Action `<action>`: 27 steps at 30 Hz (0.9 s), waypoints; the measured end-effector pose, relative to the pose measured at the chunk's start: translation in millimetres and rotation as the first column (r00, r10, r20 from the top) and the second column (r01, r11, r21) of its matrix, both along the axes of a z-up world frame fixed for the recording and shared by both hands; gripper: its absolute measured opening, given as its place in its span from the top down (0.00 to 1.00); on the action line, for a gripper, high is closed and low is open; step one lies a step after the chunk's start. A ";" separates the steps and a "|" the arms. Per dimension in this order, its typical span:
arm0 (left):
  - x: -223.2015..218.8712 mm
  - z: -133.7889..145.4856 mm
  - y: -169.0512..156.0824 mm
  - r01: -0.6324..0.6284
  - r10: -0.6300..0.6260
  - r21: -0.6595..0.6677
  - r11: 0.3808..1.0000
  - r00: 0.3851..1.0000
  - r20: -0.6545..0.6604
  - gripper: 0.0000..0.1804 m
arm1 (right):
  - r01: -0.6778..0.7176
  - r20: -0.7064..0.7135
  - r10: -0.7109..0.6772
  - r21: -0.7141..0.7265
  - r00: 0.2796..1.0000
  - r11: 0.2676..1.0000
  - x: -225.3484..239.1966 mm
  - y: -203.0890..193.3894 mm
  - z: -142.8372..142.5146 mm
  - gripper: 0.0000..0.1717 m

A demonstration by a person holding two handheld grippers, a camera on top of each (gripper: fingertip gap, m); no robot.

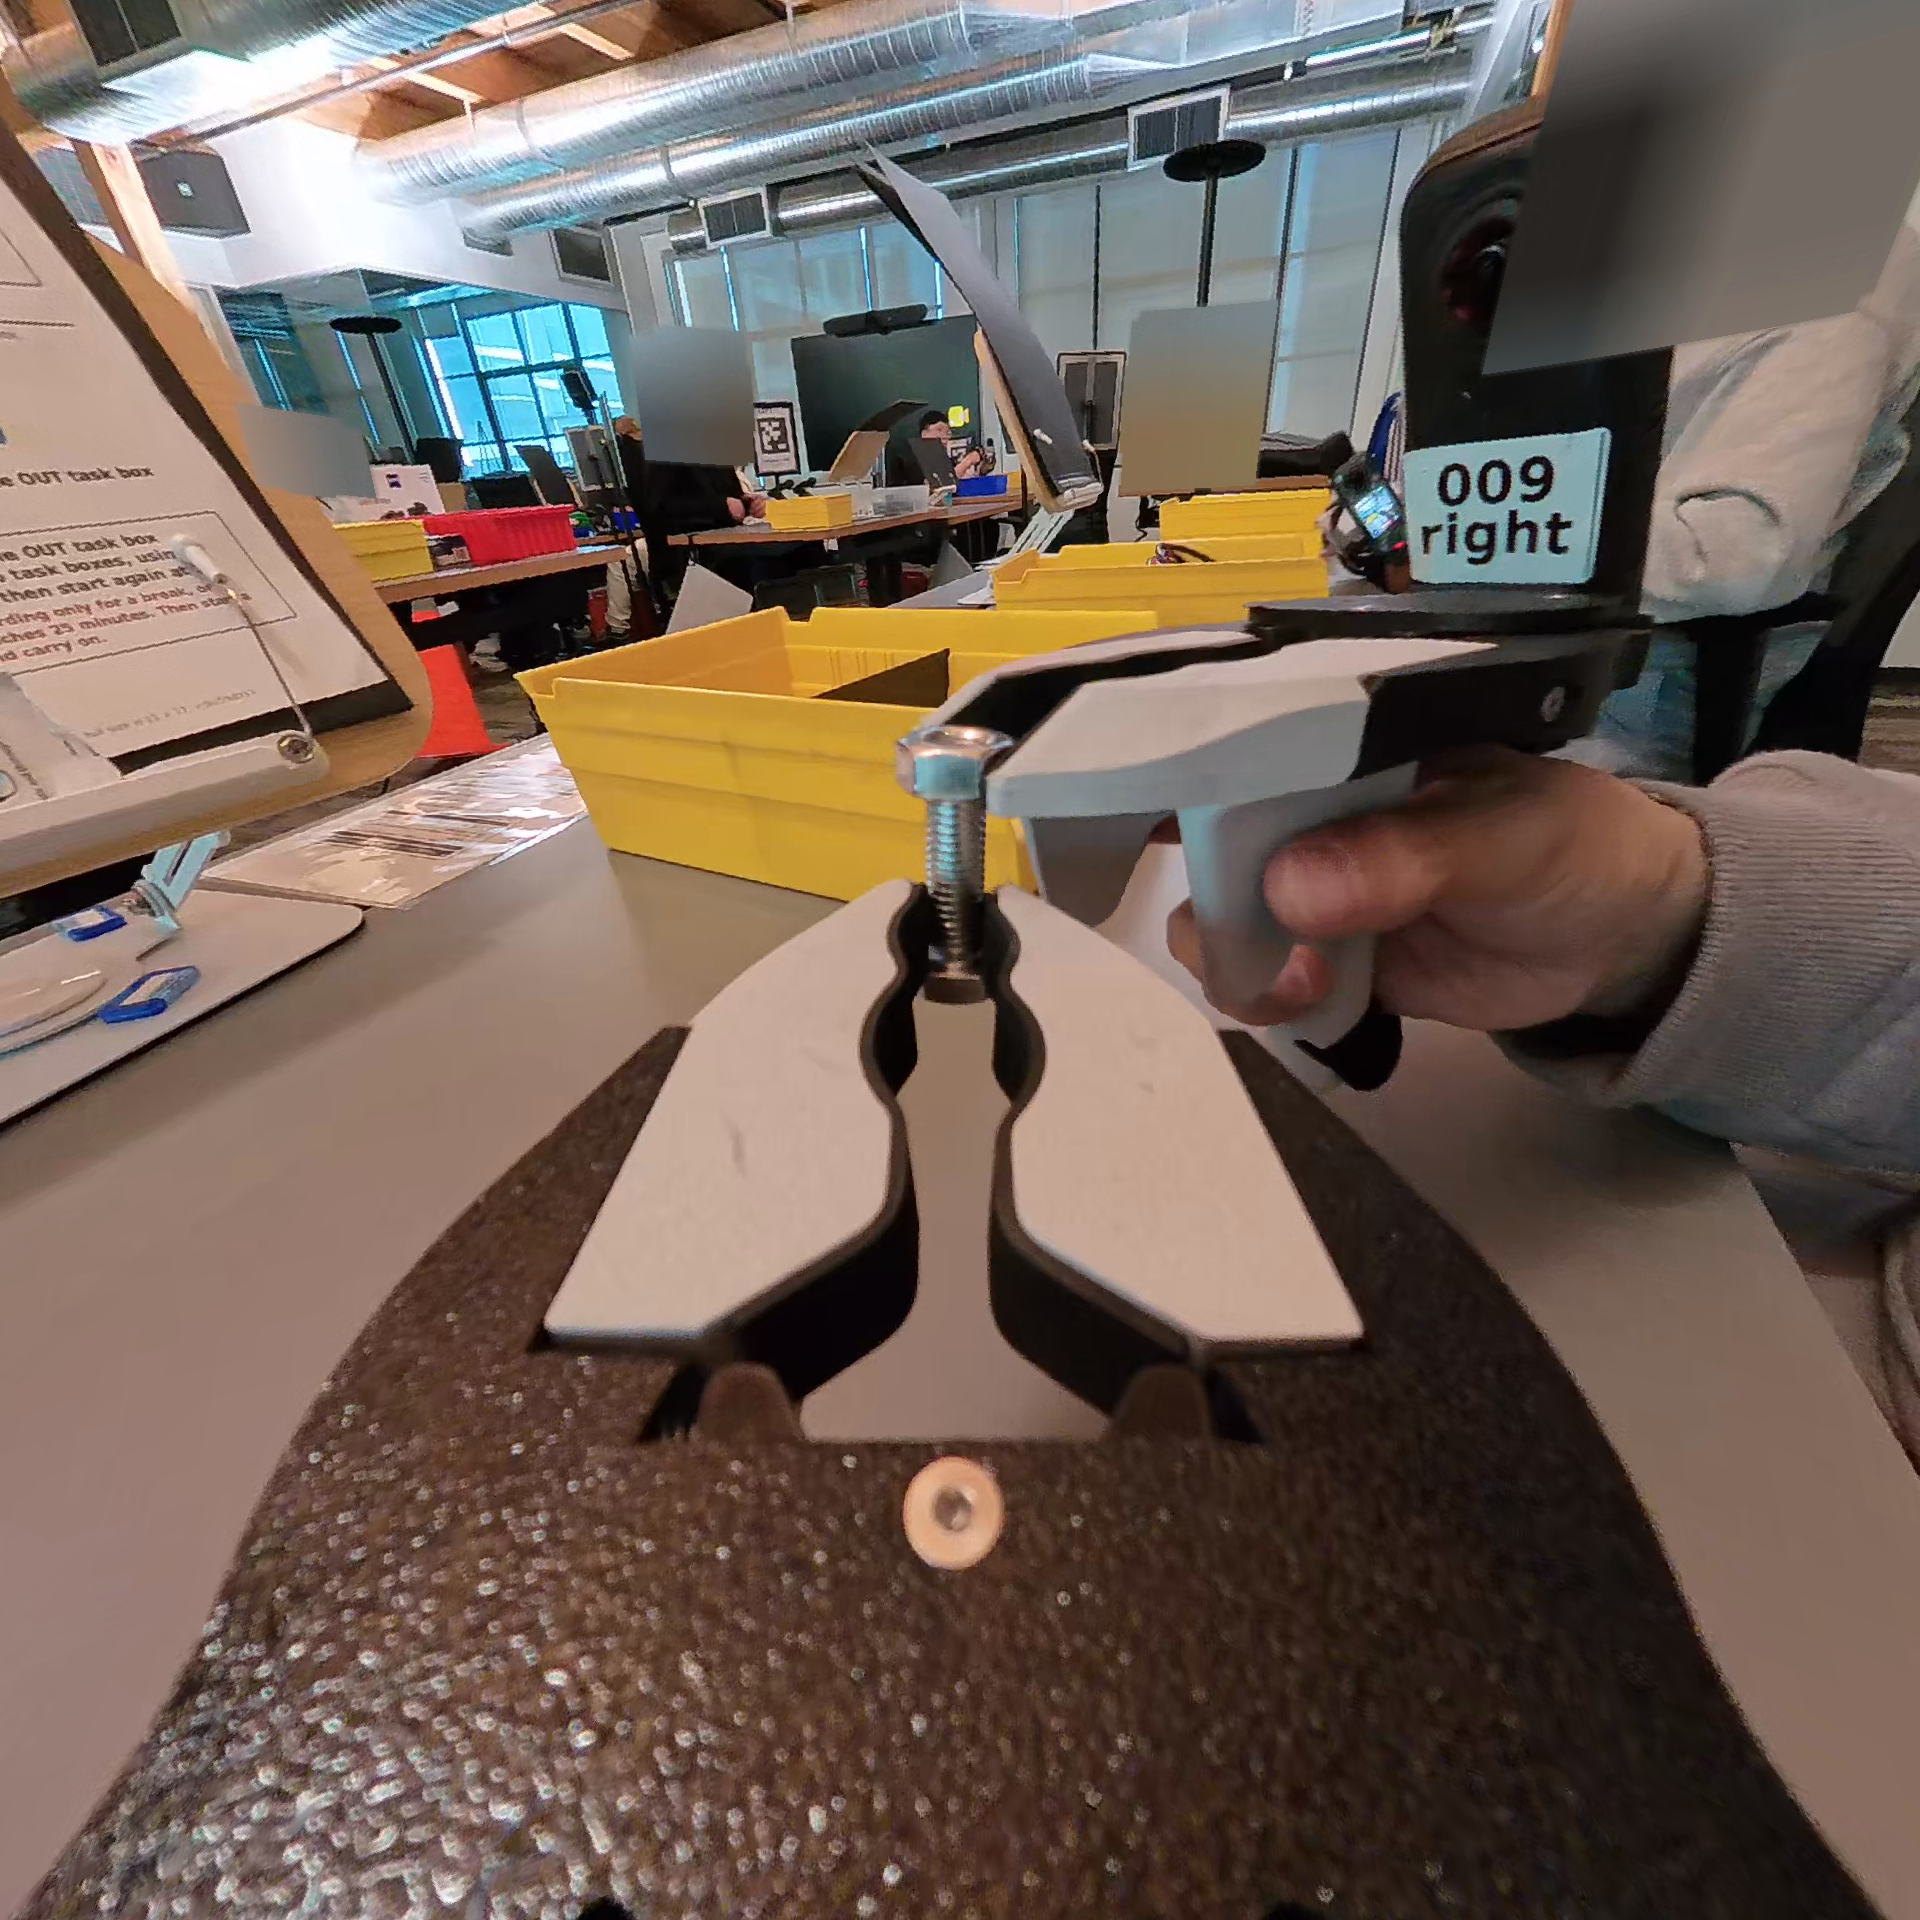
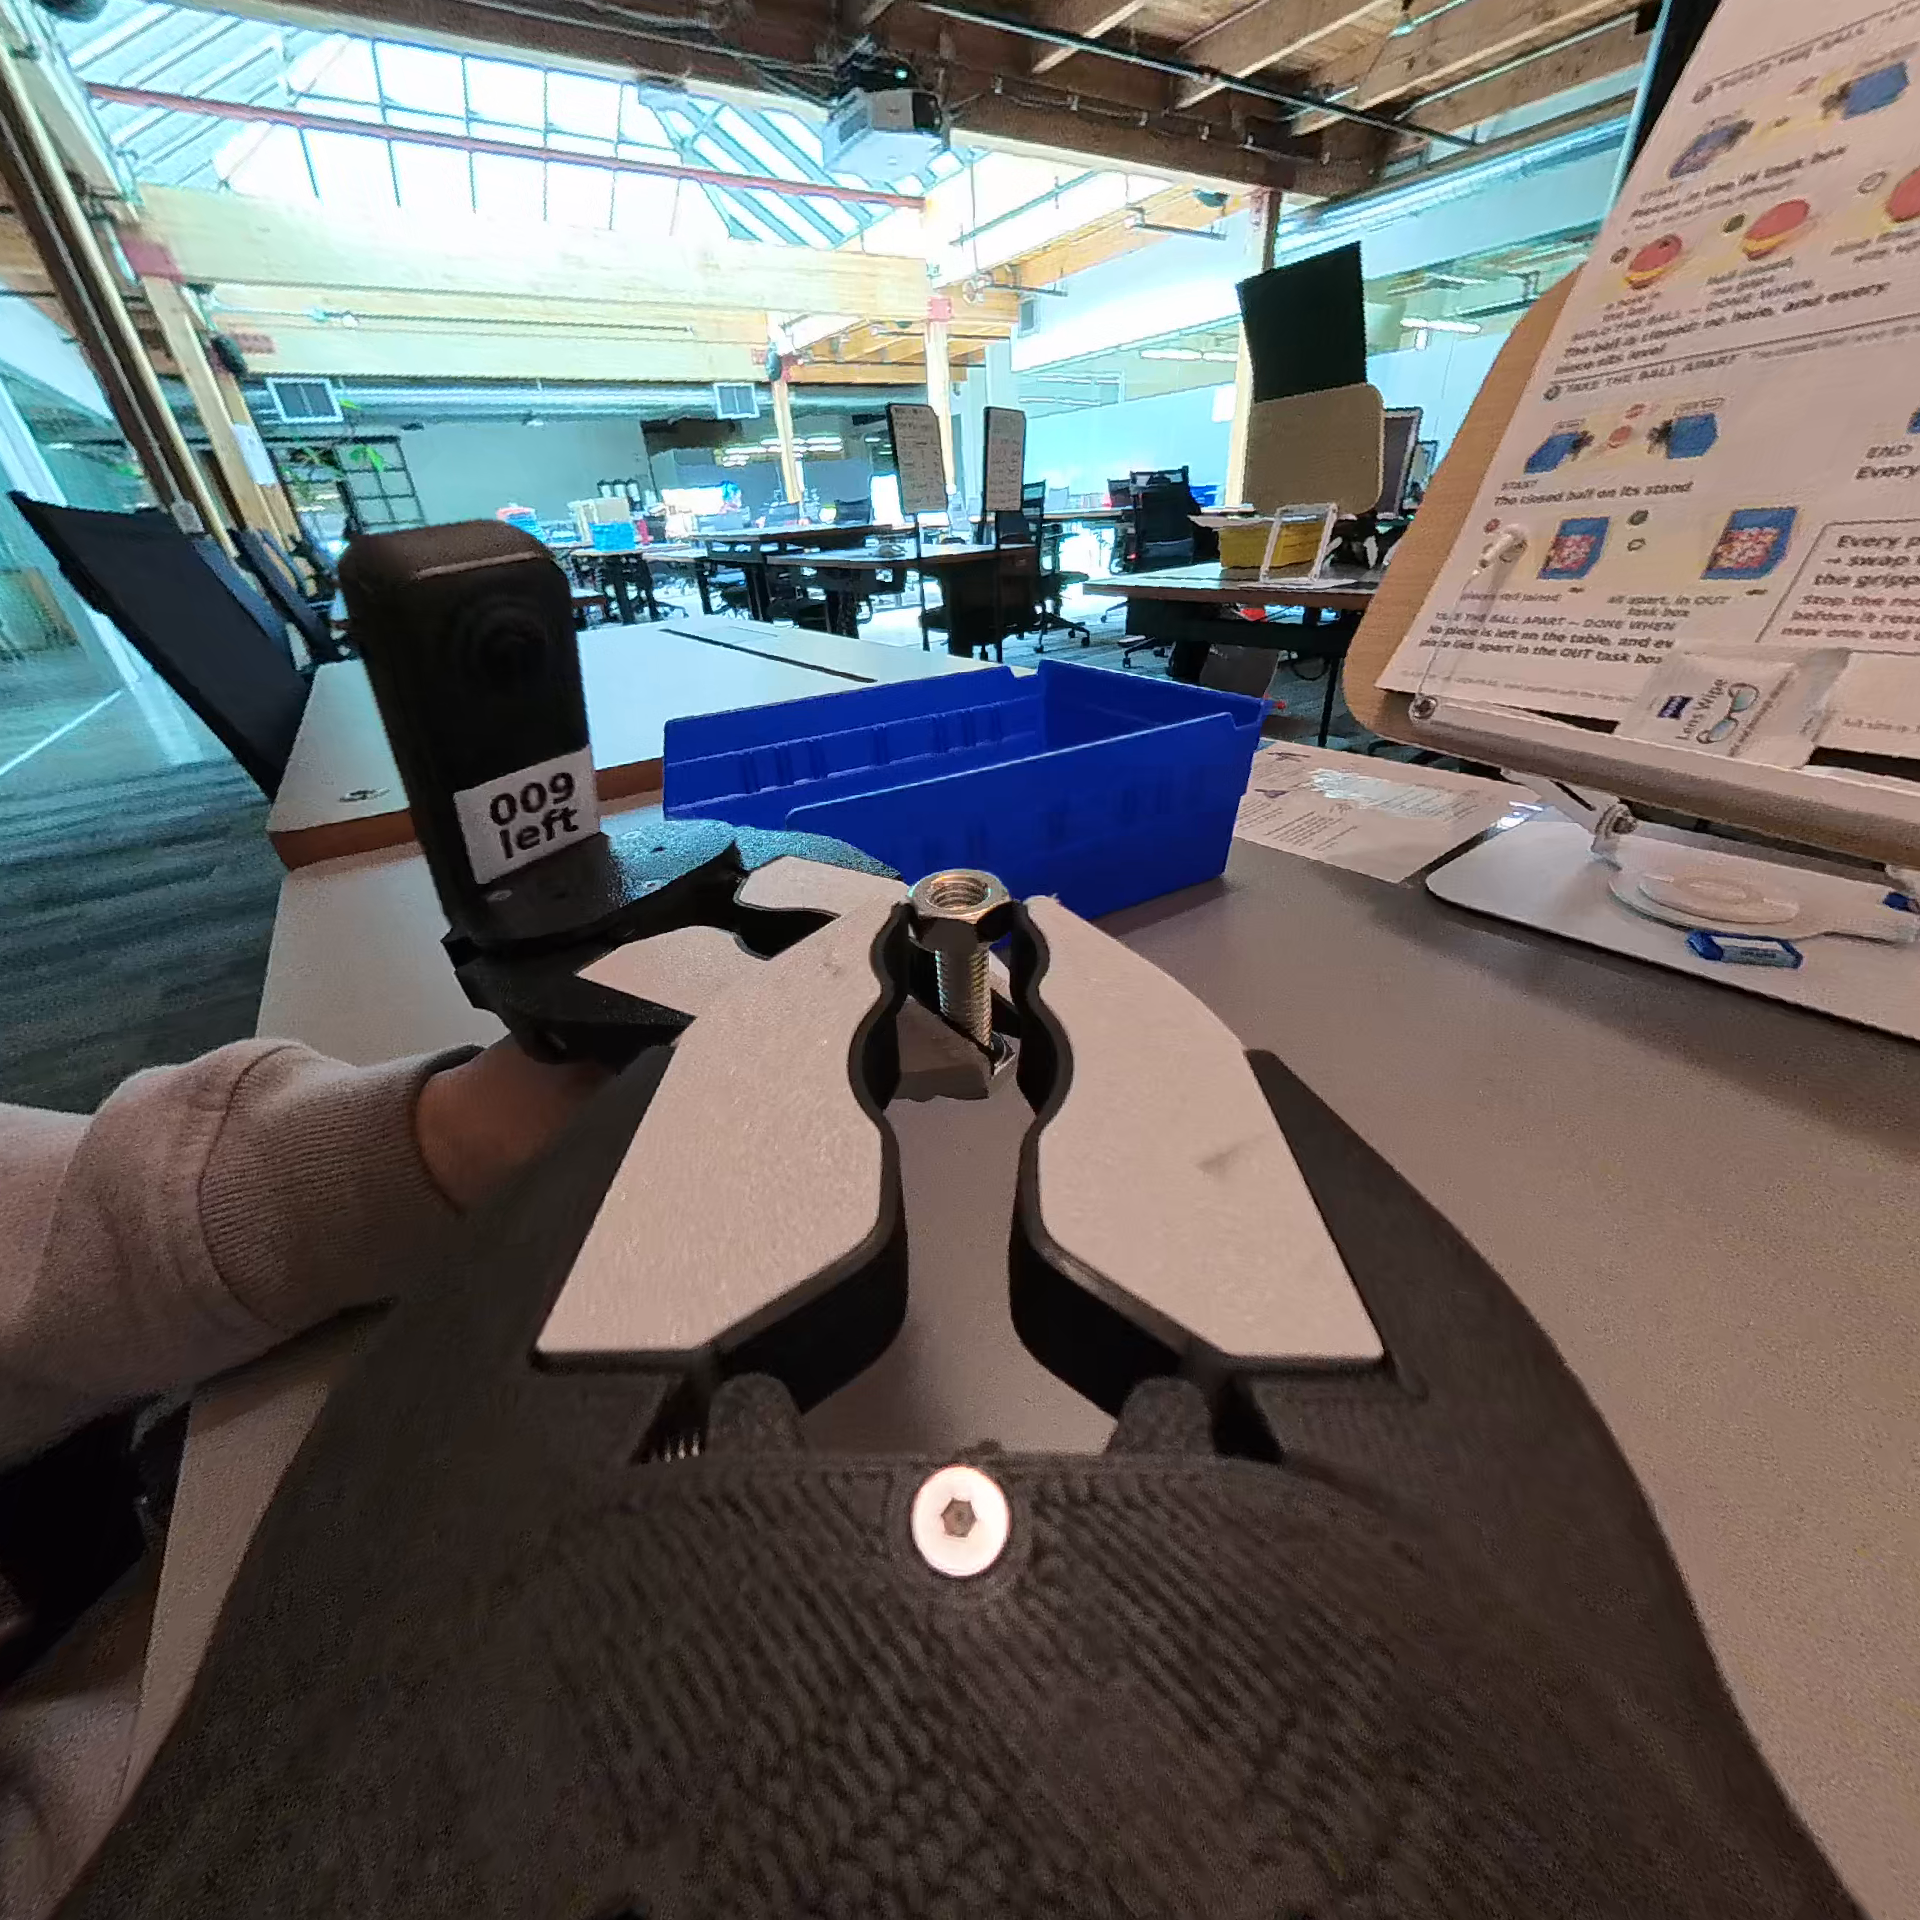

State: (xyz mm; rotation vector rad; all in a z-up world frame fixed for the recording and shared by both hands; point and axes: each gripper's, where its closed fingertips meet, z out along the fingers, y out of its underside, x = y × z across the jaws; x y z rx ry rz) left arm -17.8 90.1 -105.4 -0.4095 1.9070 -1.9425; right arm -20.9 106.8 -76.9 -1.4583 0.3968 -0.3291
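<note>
The grey worktop carries a yellow bin towards its far side in the left wrist view, and a blue bin at its far edge in the right wrist view. A tilted board with printed sheets stands on a white base near the blue bin.

The left gripper is closed almost fully on the threaded shank of a silver bolt, which stands upright above the worktop's middle, both fingers pressed to the thread.

The right gripper, held in a hand, comes in level from the side. Its jaws are narrowly parted and close on a silver hex nut at the bolt's top end.
</note>
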 end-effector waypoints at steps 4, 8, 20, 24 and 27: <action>-8.6 2.4 -4.5 0.088 -0.089 -0.033 0.996 0.996 -0.022 0.95 | -0.122 0.032 0.124 -0.042 0.992 0.992 -7.2 -2.9 1.7 0.90; -30.8 9.7 -13.0 0.298 -0.312 -0.142 0.944 0.946 -0.085 0.95 | -0.288 0.073 0.286 0.013 0.955 0.958 -23.1 -13.3 17.0 0.90; -15.6 -0.1 -10.3 0.186 -0.195 -0.088 0.979 0.975 -0.108 0.95 | 0.624 -0.006 -0.668 -0.352 0.744 0.698 104.1 -222.1 -22.3 0.90; -12.2 1.2 -7.1 0.163 -0.174 -0.101 0.981 0.979 -0.107 0.95 | 0.648 -0.040 -0.729 -0.429 0.683 0.630 114.7 -252.2 -49.4 0.89; -12.2 0.3 -7.5 0.159 -0.168 -0.090 0.983 0.981 -0.102 0.95 | 0.623 -0.038 -0.719 -0.469 0.694 0.626 118.9 -245.5 -65.3 0.89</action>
